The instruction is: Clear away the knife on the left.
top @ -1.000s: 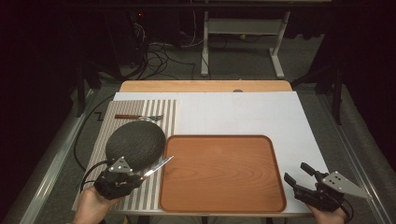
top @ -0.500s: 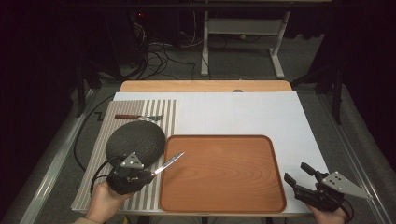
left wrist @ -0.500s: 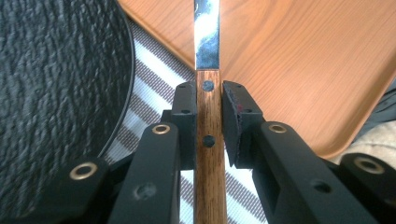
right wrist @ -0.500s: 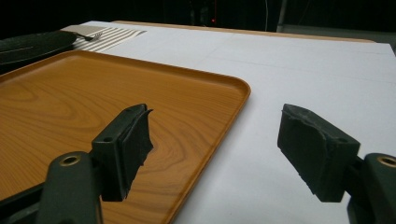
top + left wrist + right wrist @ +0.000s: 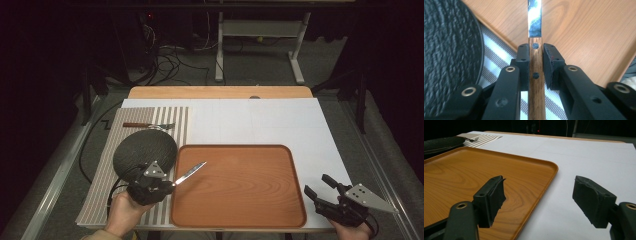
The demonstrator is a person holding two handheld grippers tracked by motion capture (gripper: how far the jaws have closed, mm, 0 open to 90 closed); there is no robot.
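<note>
My left gripper (image 5: 165, 184) is shut on the wooden handle of a table knife (image 5: 190, 173). Its steel blade points up and right over the left edge of the wooden tray (image 5: 240, 185). In the left gripper view both pads clamp the knife handle (image 5: 535, 72), with the knife blade (image 5: 534, 17) above the tray (image 5: 584, 32). A dark round plate (image 5: 145, 149) lies on the striped placemat (image 5: 100, 185) just left of the gripper. A fork (image 5: 149, 125) with a wooden handle lies beyond the plate. My right gripper (image 5: 320, 186) stands open off the tray's right front corner, holding nothing.
A white sheet (image 5: 260, 120) covers the table behind and right of the tray. The table's front edge runs just under both hands. Cables and a desk frame (image 5: 260, 35) stand on the dark floor behind. In the right gripper view the tray rim (image 5: 549, 167) lies left of the open jaws.
My left gripper has carried the knife to the right, from over the placemat to over the tray's left edge. The right gripper has stayed in place.
</note>
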